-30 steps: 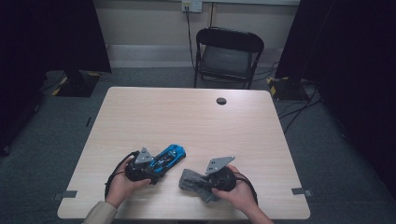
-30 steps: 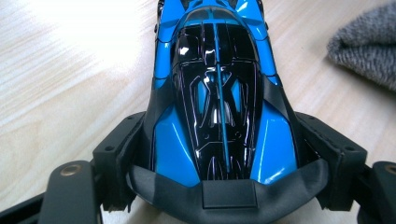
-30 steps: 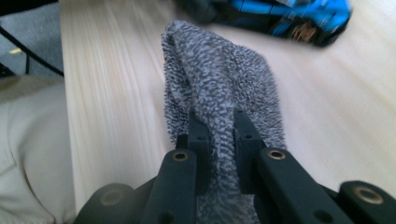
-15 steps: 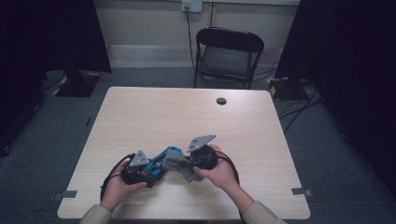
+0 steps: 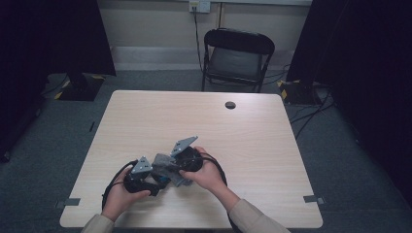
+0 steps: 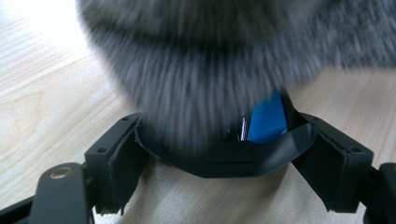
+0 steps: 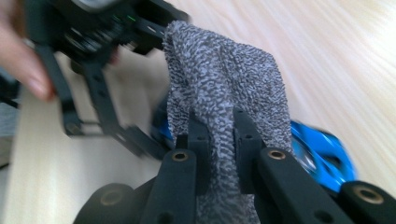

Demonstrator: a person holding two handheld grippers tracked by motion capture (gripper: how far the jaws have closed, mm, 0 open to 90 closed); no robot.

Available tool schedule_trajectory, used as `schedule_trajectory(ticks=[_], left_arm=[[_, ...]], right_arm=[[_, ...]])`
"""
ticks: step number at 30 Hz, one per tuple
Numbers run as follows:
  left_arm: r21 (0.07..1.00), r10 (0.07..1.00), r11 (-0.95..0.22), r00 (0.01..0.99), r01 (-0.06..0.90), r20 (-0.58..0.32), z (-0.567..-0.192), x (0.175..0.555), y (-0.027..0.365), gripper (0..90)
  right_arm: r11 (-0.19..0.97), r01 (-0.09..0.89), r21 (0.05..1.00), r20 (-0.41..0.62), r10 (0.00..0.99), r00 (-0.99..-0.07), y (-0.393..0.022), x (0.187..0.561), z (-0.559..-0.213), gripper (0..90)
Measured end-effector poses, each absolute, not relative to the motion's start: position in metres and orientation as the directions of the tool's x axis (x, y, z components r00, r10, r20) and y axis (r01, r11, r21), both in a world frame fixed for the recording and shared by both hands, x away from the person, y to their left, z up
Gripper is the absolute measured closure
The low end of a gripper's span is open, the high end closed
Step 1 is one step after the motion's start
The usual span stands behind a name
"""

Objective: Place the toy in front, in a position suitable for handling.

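Note:
A blue toy car (image 5: pixel 163 181) lies on the wooden table (image 5: pixel 145 121) near its front edge, mostly under a grey knitted cloth (image 5: pixel 163 163). My left gripper (image 5: pixel 156 180) has the car's black end (image 6: pixel 229 158) between its jaws. They have just been opening, and both pads (image 6: pixel 123 158) still touch it. My right gripper (image 5: pixel 169 170) is shut on the grey cloth (image 7: pixel 219 70) and holds it over the car (image 7: pixel 322 154), right against the left gripper. In the left gripper view the cloth (image 6: pixel 201 70) is a blur over the left gripper (image 6: pixel 223 123).
A small black round disc (image 5: pixel 230 105) sits in the table's far right part. A black folding chair (image 5: pixel 238 58) stands behind the table. Cables trail from both grippers near the front edge.
My right gripper has carried the grey cloth to the left, onto the blue car and up against the left gripper. The left hand has stayed in place.

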State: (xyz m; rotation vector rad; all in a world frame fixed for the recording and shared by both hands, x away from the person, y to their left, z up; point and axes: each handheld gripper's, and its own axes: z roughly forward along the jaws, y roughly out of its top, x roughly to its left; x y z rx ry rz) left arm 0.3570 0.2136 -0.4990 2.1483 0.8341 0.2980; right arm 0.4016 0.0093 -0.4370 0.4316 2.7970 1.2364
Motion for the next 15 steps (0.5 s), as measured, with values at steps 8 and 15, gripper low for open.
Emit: schedule_trajectory(ticks=[8,15], left_arm=[[0.753,0.65,-0.473,0.758,0.458,-0.053,-0.499,0.356,0.213,23.5],[0.753,0.65,-0.476,0.758,0.454,-0.046,-0.499,0.356,0.213,23.6]], right_arm=[[0.691,0.202,0.694,0.008,0.273,-0.962,0.014,0.4,-0.44,81.3],[0.676,0.271,0.685,0.012,0.361,-0.932,-0.016,0.416,-0.442,81.4]])
